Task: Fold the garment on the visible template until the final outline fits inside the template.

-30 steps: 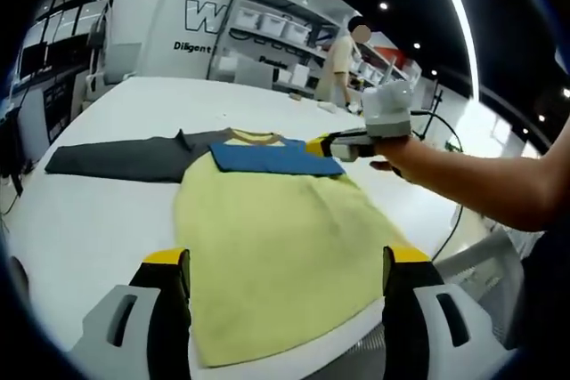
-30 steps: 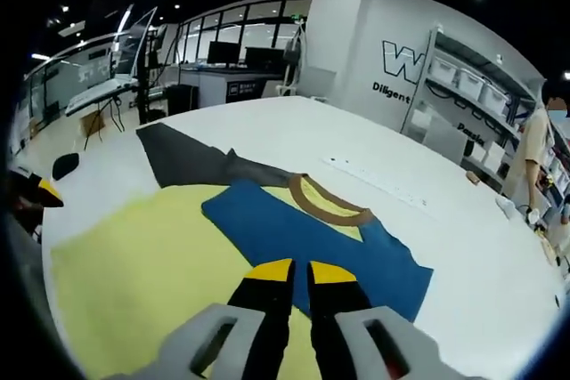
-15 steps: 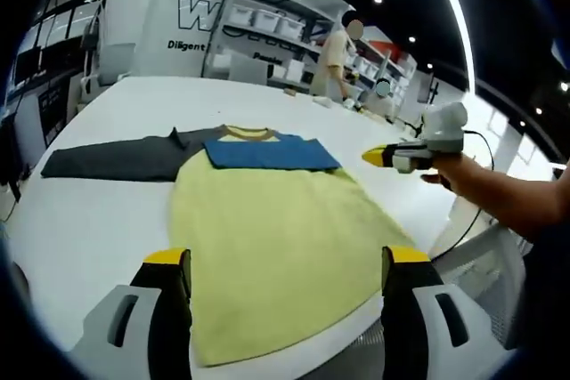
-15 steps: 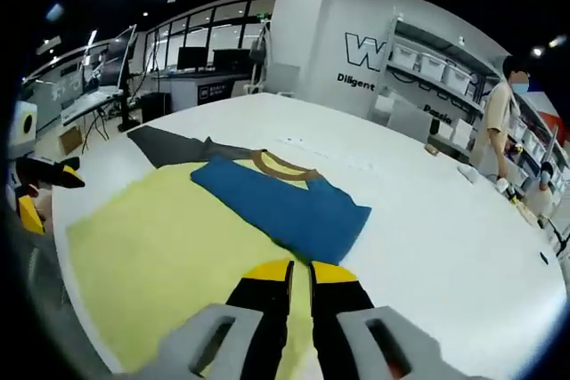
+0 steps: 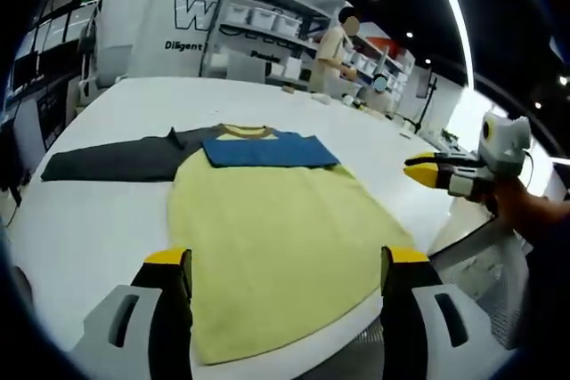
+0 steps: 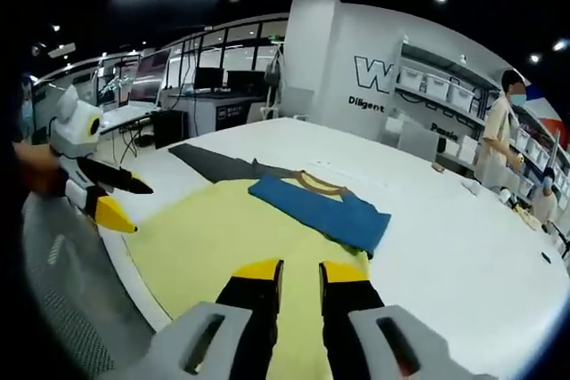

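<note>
A yellow shirt (image 5: 267, 229) lies flat on the white table (image 5: 80, 229), collar (image 5: 245, 131) at the far end. Its blue sleeve (image 5: 267, 150) is folded across the chest. The dark grey sleeve (image 5: 116, 159) stretches out to the left. My left gripper (image 5: 285, 269) hovers wide open over the near hem, holding nothing. My right gripper (image 5: 419, 170) hangs in the air off the shirt's right side, near the table's edge. In the right gripper view the right gripper (image 6: 301, 275) has a narrow gap between its jaws with nothing in it, and the blue sleeve (image 6: 325, 215) lies ahead.
Shelves with white bins (image 5: 258, 20) and a person (image 5: 337, 42) stand beyond the far side. Desks with monitors (image 6: 209, 73) are off to the left. Grey mesh (image 5: 485, 278) shows below the table's near edge. My left gripper (image 6: 134, 202) is at the left, over that edge.
The right gripper has drawn back from the folded blue sleeve toward the near right edge, and its jaws have parted slightly. The left gripper stays open over the hem.
</note>
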